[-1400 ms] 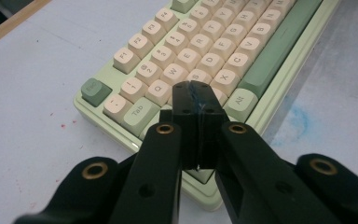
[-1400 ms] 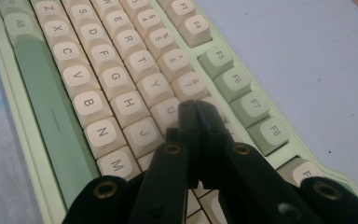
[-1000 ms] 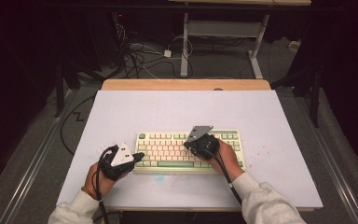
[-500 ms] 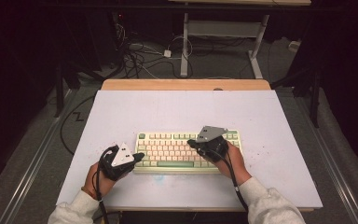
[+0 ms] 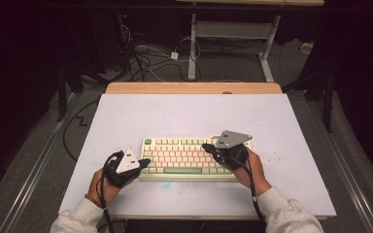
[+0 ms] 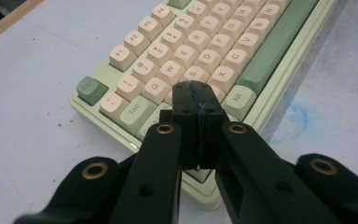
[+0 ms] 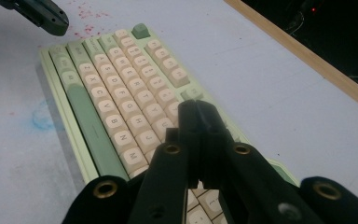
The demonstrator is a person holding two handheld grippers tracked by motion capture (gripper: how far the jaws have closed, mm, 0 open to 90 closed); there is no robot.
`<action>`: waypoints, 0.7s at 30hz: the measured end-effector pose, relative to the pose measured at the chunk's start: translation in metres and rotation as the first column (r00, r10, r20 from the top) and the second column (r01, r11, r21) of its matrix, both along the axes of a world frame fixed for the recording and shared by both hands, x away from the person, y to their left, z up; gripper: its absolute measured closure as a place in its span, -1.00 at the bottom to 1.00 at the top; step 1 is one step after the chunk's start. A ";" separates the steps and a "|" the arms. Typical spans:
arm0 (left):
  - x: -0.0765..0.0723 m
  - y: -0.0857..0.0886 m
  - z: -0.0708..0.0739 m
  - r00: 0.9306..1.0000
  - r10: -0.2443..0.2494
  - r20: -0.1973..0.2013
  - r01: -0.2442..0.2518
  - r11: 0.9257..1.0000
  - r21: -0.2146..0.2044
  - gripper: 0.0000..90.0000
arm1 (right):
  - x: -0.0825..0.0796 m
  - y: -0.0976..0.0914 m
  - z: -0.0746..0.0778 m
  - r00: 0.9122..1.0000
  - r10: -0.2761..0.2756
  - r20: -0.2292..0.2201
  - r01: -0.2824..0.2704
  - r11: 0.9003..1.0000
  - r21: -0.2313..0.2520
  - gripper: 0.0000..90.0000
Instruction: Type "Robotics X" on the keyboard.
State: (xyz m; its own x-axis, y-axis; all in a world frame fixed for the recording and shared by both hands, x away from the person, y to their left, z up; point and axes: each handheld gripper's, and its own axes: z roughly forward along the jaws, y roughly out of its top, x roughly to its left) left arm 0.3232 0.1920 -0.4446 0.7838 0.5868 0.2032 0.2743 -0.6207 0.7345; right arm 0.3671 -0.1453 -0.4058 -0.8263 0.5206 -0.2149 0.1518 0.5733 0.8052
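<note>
A pale green keyboard (image 5: 189, 158) with cream keys lies on the white table top (image 5: 189, 116), near the front edge. My left gripper (image 5: 145, 162) rests at the keyboard's left end, jaws pressed together with nothing between them; in the left gripper view its tip (image 6: 196, 91) hovers over the lower-left keys of the keyboard (image 6: 205, 51). My right gripper (image 5: 206, 146) is over the right half of the keys, also shut and empty. The right gripper view has its tip (image 7: 196, 109) above the keyboard (image 7: 121, 102), with the left gripper (image 7: 46, 16) at the far end.
A wooden strip (image 5: 194, 88) borders the table's far edge. Beyond it stand a white metal frame (image 5: 233, 43) and a tangle of cables (image 5: 145, 58) on the floor. Faint red specks and a blue smudge (image 5: 167, 184) mark the table top.
My right gripper has moved right and lifted a little over the keyboard. The left gripper has stayed put.
</note>
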 end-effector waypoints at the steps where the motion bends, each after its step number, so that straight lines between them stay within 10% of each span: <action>1: 0.000 0.000 0.000 1.000 0.000 0.000 0.000 1.000 0.002 0.94 | -0.001 -0.001 0.001 1.000 -0.003 -0.001 0.003 1.000 0.004 1.00; 21: -0.001 -0.001 0.001 1.000 -0.004 0.001 0.004 1.000 -0.006 0.94 | -0.018 -0.027 0.011 1.000 -0.014 0.027 0.013 1.000 0.028 1.00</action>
State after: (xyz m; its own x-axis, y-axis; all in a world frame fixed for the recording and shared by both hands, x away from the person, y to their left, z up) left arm 0.3226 0.1906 -0.4432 0.7857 0.5850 0.2010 0.2709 -0.6176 0.7384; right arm 0.3494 -0.1726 -0.3945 -0.8130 0.5381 -0.2224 0.1372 0.5483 0.8250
